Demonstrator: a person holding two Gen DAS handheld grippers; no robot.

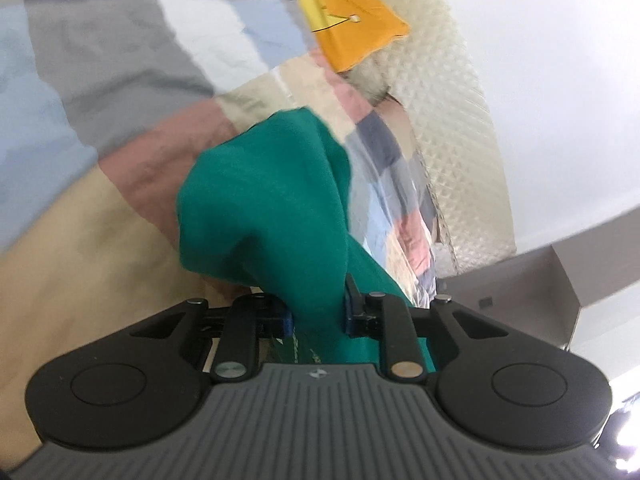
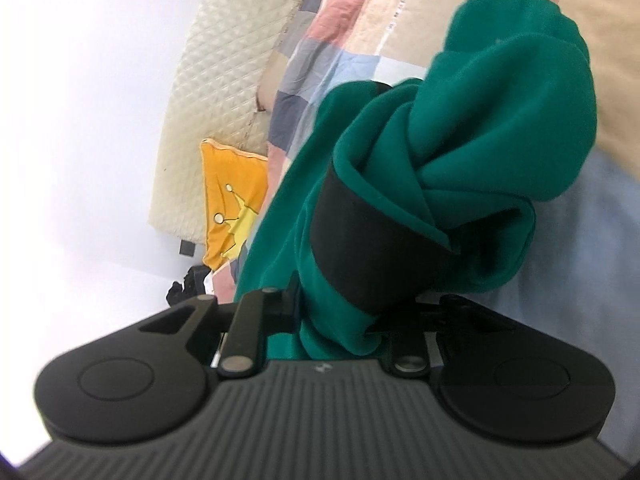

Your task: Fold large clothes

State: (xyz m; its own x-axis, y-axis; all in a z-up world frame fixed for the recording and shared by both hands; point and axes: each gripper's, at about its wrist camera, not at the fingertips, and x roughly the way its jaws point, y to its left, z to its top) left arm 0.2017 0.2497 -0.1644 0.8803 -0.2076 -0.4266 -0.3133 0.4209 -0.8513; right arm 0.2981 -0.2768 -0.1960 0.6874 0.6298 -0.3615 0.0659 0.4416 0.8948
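Green garment [image 1: 264,208] is bunched up and pinched in both tongs, lifted off the patchwork quilt [image 1: 120,92]; left gripper [image 1: 318,314] clamps plain green fabric; right gripper [image 2: 340,316] bites a fold with a black band; orange pillow [image 1: 352,28] sits by the quilted headboard [image 1: 448,128].

Bunched green garment [image 2: 460,152] blocks ahead; patchwork bedspread [image 1: 120,80] beside it lies open.

the left gripper [image 1: 316,312] has its fingers [image 1: 354,300] pinched on a bunched green garment [image 1: 264,200], lifted above a patchwork bed cover [image 1: 100,128]. an orange cushion [image 1: 352,28] lies beyond, against a quilted headboard [image 1: 452,120].
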